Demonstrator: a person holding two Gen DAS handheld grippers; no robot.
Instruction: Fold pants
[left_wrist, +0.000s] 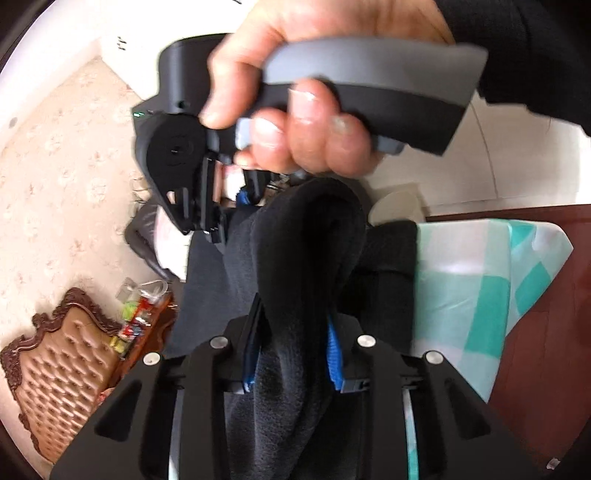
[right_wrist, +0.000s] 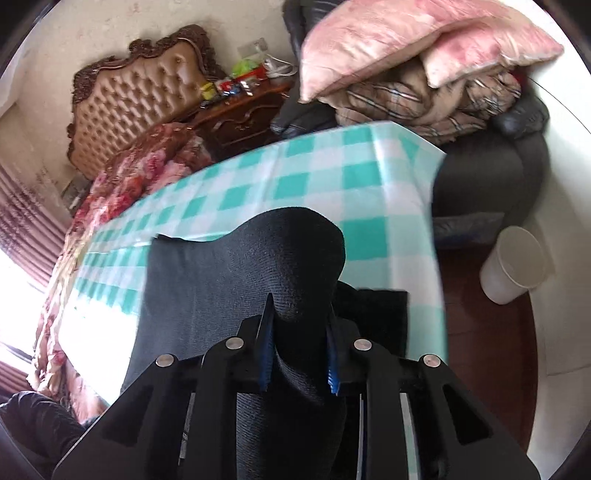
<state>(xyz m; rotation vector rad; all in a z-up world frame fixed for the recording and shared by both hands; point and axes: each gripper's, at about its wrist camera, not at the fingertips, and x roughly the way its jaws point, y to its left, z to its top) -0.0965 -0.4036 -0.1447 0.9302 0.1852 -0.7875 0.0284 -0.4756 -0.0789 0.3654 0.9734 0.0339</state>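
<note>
The black pants (right_wrist: 236, 273) are lifted over a table covered by a green and white checked cloth (right_wrist: 332, 177). My right gripper (right_wrist: 299, 347) is shut on a thick bunch of the pants fabric between its blue pads. My left gripper (left_wrist: 293, 343) is shut on another bunch of the pants (left_wrist: 306, 236), raised above the table edge. In the left wrist view the right gripper's body (left_wrist: 184, 162) and the hand holding it sit just ahead, its fingertips buried in the same fabric. Part of the pants still lies on the cloth (left_wrist: 465, 295).
A bed with a tufted brown headboard (right_wrist: 147, 92) and floral cover stands beyond the table. A dark sofa holds pink pillows (right_wrist: 406, 40) and folded blankets. A white bin (right_wrist: 513, 262) stands on the wood floor to the right. A nightstand (right_wrist: 243, 114) carries small items.
</note>
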